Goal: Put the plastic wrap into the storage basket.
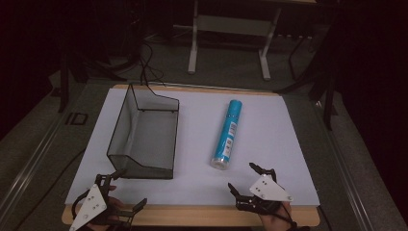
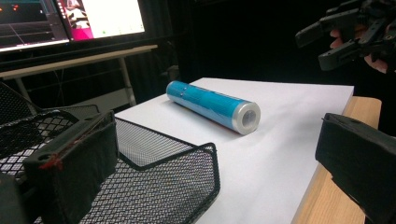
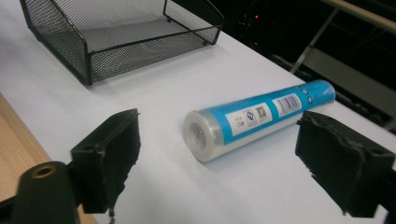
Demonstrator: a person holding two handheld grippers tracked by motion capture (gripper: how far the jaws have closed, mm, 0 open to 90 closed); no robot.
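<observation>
White sheet: blue roll beyond right tongs.

Roll blue-teal, white label with barcode, pale end; mesh tray black; surface white sheet over light wood; tool jaws black, possibly red-flecked
</observation>
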